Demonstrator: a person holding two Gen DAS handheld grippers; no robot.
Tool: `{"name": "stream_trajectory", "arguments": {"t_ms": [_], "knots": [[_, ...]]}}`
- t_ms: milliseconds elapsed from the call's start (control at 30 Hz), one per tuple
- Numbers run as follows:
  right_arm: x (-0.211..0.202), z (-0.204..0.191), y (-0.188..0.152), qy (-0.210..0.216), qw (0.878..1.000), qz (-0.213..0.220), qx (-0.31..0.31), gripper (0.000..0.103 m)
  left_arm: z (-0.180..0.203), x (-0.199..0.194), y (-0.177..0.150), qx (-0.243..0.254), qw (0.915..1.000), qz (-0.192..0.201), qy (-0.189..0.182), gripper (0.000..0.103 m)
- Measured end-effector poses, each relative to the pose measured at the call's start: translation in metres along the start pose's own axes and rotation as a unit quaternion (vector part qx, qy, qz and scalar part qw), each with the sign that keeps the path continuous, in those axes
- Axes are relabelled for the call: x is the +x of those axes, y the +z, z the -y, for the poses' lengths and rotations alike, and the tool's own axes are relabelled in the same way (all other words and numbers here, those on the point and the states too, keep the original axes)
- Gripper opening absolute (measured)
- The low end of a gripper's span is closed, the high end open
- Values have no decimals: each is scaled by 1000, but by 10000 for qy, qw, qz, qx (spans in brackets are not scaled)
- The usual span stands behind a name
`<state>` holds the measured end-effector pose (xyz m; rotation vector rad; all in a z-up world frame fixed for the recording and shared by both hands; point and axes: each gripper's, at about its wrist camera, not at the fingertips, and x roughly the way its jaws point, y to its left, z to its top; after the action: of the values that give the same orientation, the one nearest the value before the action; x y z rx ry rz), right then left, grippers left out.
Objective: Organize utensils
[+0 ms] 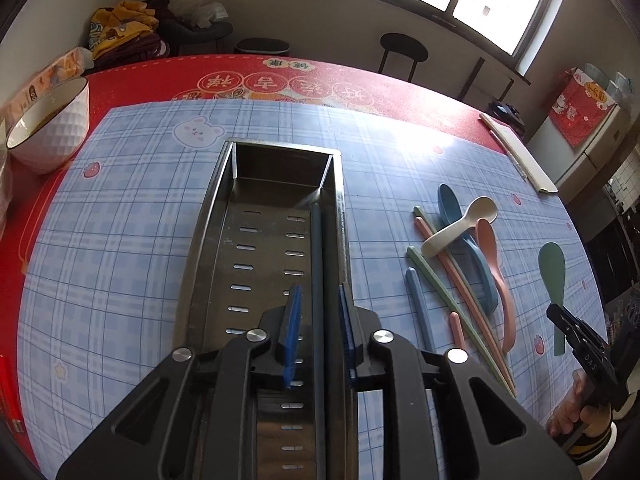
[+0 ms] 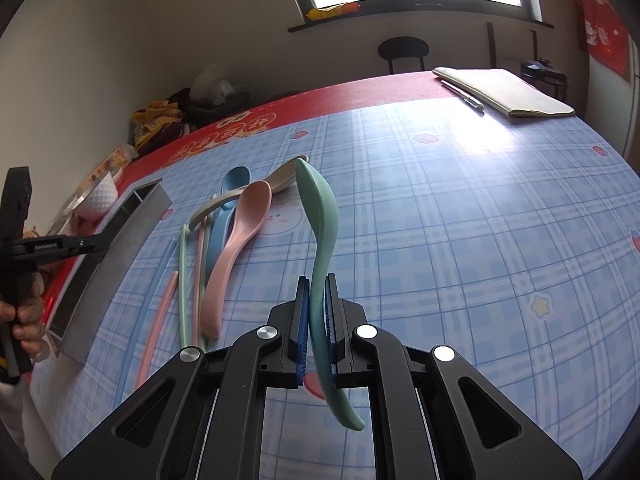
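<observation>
1. Two claws were in use. The left claw (image 1: 318, 308) hung over the metal tray (image 1: 208, 216) with its jaws parted a little; a dark blue chopstick (image 1: 317, 264) lay between the pads, along the tray's right wall, and neither pad appeared to press on it.
2. The right claw (image 2: 318, 312) was clamped on the handle of a green spoon (image 2: 320, 216), gripping it on edge, bowl pointing away and handle tail hanging below the jaws. The spoon was lifted clear of the blue checked mat (image 2: 460, 240).
3. Left of the green spoon, on the mat, lay the remaining pieces: a pink spoon (image 2: 236, 248), a blue spoon (image 2: 224, 220), a cream spoon (image 2: 276, 182), and several loose chopsticks in pink (image 2: 158, 320) and green (image 2: 183, 280), some crossing each other.
4. The tray stood just beside that pile, its perforated floor otherwise bare.
5. Judged step: one chopstick delivered to the tray, first spoon in hand; most of the sorting remained.
6. The next move likely called for drawing the left claw back out of the tray, then carrying the green spoon across and setting it down lengthwise, clear of the chopstick.
</observation>
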<state>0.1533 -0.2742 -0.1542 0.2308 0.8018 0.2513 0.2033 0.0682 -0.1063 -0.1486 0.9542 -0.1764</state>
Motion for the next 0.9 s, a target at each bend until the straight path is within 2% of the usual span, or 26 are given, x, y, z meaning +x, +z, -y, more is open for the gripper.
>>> {"name": "stream_trajectory", "arguments": {"t_ms": [33,67,167,267,367,467,567,633,700,800,900], "knots": [[0,0,0,-2,10000,4,13,8,3,-10,-5,147,9996,194,-112,49],[0,1,0,-6,10000,10,27,8,5,-19,-10,304,9986,400,-160,55],[1,2,0,-24,10000,-16,53,8,8,-40,-27,766,9934,848,28,62],[3,1,0,-85,9999,-63,68,8,1,-57,-42,1059,9853,1323,194,85],[2,0,0,-173,9998,-20,68,8,-11,-67,-56,1188,9761,1778,383,95],[4,0,1,-427,9990,-96,111,8,-24,-65,-65,1109,9753,1876,358,97],[11,-4,4,-1028,9941,-342,105,8,-32,-62,-69,1110,9742,1923,410,97],[9,-16,7,-1172,9925,-341,20,8,-37,-65,-71,1073,9717,2057,439,97],[3,-32,13,-1087,9937,-259,16,8,-44,-69,-71,941,9705,2198,317,97],[-1,-64,28,-935,9955,-133,-69,8,-61,-68,-70,582,9745,2164,86,97],[7,-99,41,-524,9984,-190,-46,8,-77,-67,-68,199,9773,2106,77,97]]}}
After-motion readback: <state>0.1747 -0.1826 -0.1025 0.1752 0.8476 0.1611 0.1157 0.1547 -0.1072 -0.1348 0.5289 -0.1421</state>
